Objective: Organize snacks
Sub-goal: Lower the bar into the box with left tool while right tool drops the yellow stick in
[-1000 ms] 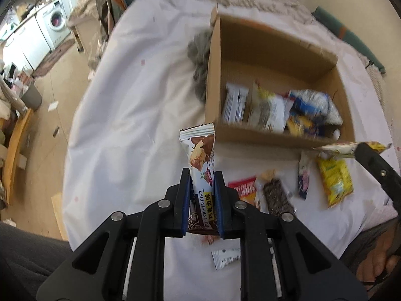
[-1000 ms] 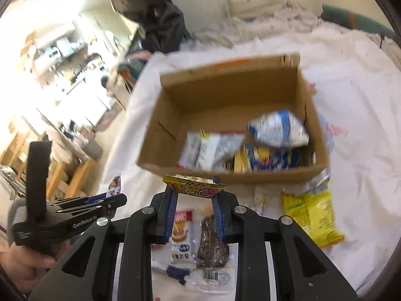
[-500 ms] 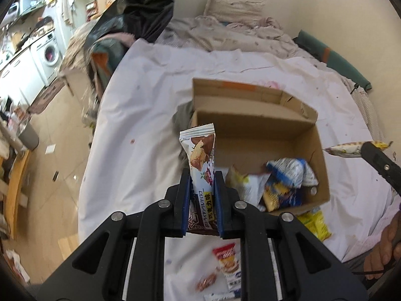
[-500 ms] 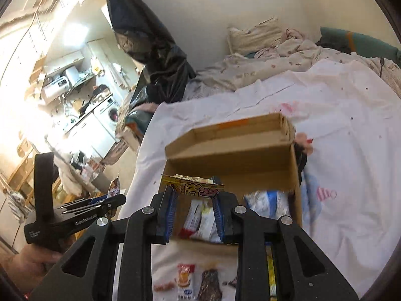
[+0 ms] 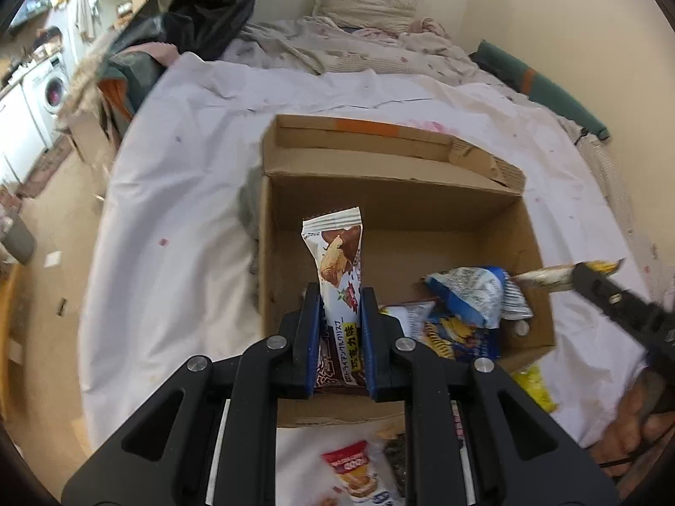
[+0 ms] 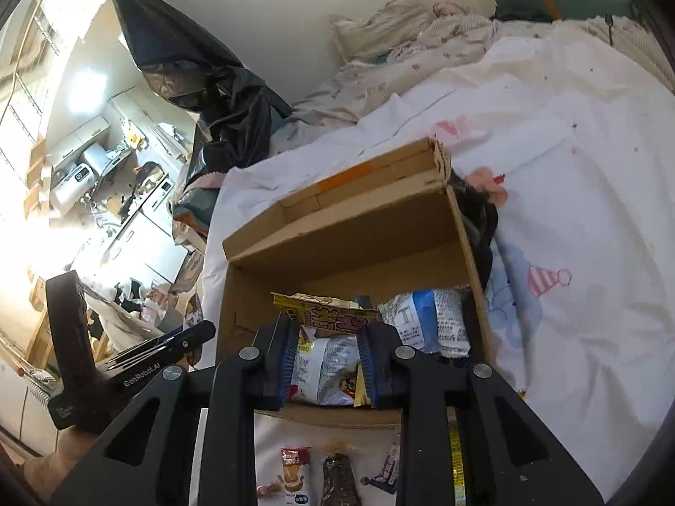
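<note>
An open cardboard box sits on the white bed sheet with several snack packets in its near right part, among them a blue and white bag. My left gripper is shut on a white and brown chocolate bar packet, held upright over the box's near left part. My right gripper is shut on a flat yellow snack packet, held crosswise above the box's near edge. From the left wrist view, the right gripper's finger and the yellow packet reach in from the right.
Loose snacks lie on the sheet in front of the box: a red and white packet, a dark bar and a yellow bag. Pillows and crumpled bedding lie behind the box. The bed's left edge drops to the floor.
Both grippers have moved forward with their packets, from above the loose snacks to over the box's near part. The box now looks closer and lower in both views.
</note>
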`<state>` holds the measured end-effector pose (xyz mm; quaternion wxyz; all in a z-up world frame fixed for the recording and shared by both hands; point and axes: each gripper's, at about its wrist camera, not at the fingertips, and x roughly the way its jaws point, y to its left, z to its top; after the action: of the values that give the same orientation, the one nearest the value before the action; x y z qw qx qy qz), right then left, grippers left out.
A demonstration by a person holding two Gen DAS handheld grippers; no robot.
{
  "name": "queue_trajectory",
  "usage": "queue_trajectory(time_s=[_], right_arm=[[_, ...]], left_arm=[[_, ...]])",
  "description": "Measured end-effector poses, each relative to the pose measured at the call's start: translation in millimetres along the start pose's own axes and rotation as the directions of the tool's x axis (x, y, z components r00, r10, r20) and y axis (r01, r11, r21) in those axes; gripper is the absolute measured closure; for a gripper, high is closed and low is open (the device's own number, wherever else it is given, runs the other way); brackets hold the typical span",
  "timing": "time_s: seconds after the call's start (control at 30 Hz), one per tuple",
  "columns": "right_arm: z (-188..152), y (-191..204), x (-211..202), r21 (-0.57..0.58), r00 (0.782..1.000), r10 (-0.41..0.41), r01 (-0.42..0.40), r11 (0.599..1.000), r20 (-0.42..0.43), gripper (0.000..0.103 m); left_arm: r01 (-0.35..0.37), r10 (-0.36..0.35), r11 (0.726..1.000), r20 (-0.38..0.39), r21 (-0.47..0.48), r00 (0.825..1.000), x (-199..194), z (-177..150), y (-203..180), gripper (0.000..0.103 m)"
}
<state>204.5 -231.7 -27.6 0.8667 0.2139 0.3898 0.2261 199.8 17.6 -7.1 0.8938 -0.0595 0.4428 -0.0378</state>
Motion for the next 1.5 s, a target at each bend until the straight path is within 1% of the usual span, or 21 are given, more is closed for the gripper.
queue_trajectory(time_s=[0.07, 0.1, 0.27, 0.43, 0.57, 0.93, 1.13, 1.17, 1.23, 1.27, 1.3, 1.33, 1.37, 1.4, 1.43, 1.47, 1.5], right_arm=[[-1.9, 4.8, 9.5, -0.017, 1.000, -0.003, 0.002, 1.000, -0.026, 0.075], [-3.5, 9.1, 14.8, -0.037, 0.999, -0.007, 0.006, 0.999, -0.040, 0.075], [-13.7, 24.4, 33.4, -0.133, 0.996, -0.054, 0.044, 0.990, -0.077, 0.075], [-19.9, 25.0, 43.2, -0.143, 0.991, -0.059, 0.041, 0.989, -0.124, 0.075], [-24.6, 22.9, 51.3, -0.151, 0.982, -0.087, 0.061, 0.987, -0.170, 0.075], [-26.7, 18.6, 55.9, -0.140, 0.978, -0.093, 0.067, 0.988, -0.188, 0.072], [-22.8, 20.7, 56.9, -0.132, 0.986, -0.082, 0.062, 0.989, -0.147, 0.072], [-21.6, 20.3, 57.1, -0.125, 0.987, -0.078, 0.060, 0.990, -0.144, 0.070], [-19.3, 20.1, 55.9, -0.113, 0.989, -0.075, 0.060, 0.992, -0.131, 0.041], [-18.5, 18.9, 53.2, -0.099, 0.990, -0.080, 0.069, 0.993, -0.118, 0.013], [-17.8, 17.9, 49.8, -0.085, 0.992, -0.080, 0.072, 0.994, -0.100, 0.003], [-17.0, 16.1, 45.3, -0.072, 0.995, -0.072, 0.067, 0.995, -0.075, 0.003], [-15.8, 15.1, 45.0, -0.069, 0.994, -0.073, 0.067, 0.995, -0.079, 0.003], [-15.5, 14.2, 45.1, -0.068, 0.994, -0.075, 0.070, 0.995, -0.085, 0.003], [-14.8, 12.5, 45.8, -0.061, 0.993, -0.078, 0.072, 0.996, -0.092, 0.003], [-14.7, 9.8, 46.1, -0.048, 0.992, -0.079, 0.075, 0.996, -0.095, 0.003], [-14.7, 7.4, 46.7, -0.035, 0.992, -0.079, 0.076, 0.996, -0.100, 0.003]], left_arm=[[-0.029, 0.029, 0.999, 0.009, 0.019, 1.000, 1.0, -1.2, -1.1, 0.089], [-0.032, 0.032, 0.999, 0.010, 0.022, 0.999, 1.7, -1.7, -1.6, 0.089], [-0.013, 0.013, 0.999, 0.000, 0.030, 1.000, 5.7, -3.7, -5.9, 0.088], [-0.030, 0.030, 0.998, 0.000, 0.061, 1.000, 11.1, -3.8, -11.3, 0.088], [-0.032, 0.033, 0.998, -0.012, 0.046, 0.999, 16.7, -3.4, -8.9, 0.088], [-0.029, 0.031, 0.998, -0.027, 0.046, 0.999, 22.4, -5.1, -10.4, 0.088], [-0.025, 0.026, 0.999, -0.033, 0.041, 0.999, 24.1, -5.8, -10.6, 0.088], [-0.027, 0.028, 0.999, -0.033, 0.043, 0.999, 24.3, -6.0, -11.0, 0.088], [-0.028, 0.030, 0.999, -0.035, 0.044, 0.999, 24.7, -6.4, -11.2, 0.086], [-0.021, 0.023, 0.999, -0.037, 0.044, 0.999, 24.7, -6.7, -10.9, 0.081], [-0.013, 0.015, 0.999, -0.037, 0.044, 0.999, 24.3, -7.1, -10.6, 0.077], [-0.020, 0.021, 0.999, -0.036, 0.044, 0.999, 23.8, -7.4, -10.9, 0.066], [-0.032, 0.033, 0.998, -0.033, 0.047, 0.999, 22.8, -7.6, -11.1, 0.053], [-0.034, 0.035, 0.998, -0.028, 0.046, 0.999, 22.0, -7.6, -11.2, 0.046], [-0.031, 0.032, 0.999, -0.019, 0.042, 0.999, 20.4, -7.5, -10.8, 0.035], [-0.026, 0.026, 0.999, -0.010, 0.036, 1.000, 18.7, -7.5, -10.2, 0.028], [-0.023, 0.023, 0.999, -0.002, 0.033, 1.000, 17.5, -7.4, -10.0, 0.026]])
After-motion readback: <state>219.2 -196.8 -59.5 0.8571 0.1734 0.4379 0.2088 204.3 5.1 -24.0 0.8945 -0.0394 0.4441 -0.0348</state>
